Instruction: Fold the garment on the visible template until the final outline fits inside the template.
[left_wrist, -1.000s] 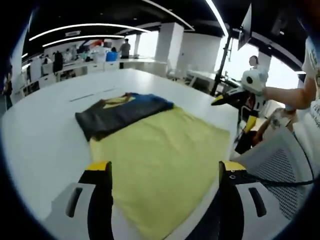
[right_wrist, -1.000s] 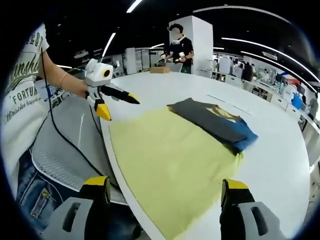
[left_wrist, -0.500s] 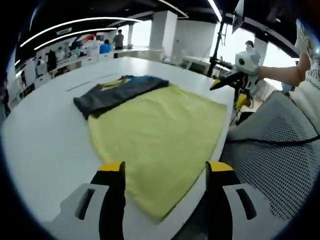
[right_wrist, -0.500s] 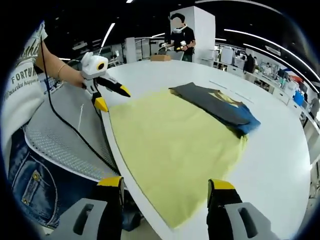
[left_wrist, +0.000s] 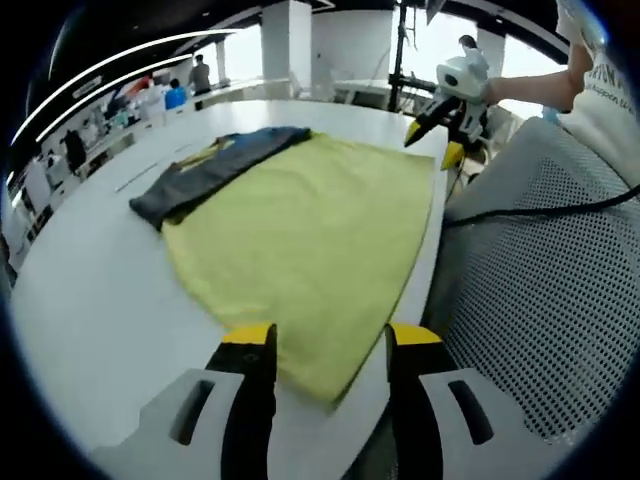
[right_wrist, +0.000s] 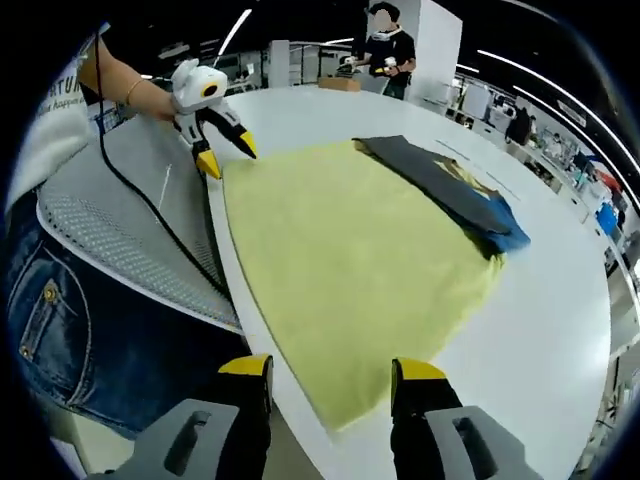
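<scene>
White round table (left_wrist: 80, 300) under everything. Yellow template cloth (left_wrist: 300, 225) spread flat on table, one edge at table rim. Dark folded garment (left_wrist: 205, 170) lying on far end of template cloth, partly past its edge onto table. Left gripper (left_wrist: 325, 345) at near corner of template cloth, jaws apart, holding nothing. Right gripper (right_wrist: 330, 372) at another corner, jaws apart, nothing between.

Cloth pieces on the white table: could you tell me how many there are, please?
2: a yellow cloth spread at the table's near edge, and a dark folded garment along its far side. More may be hidden.
</scene>
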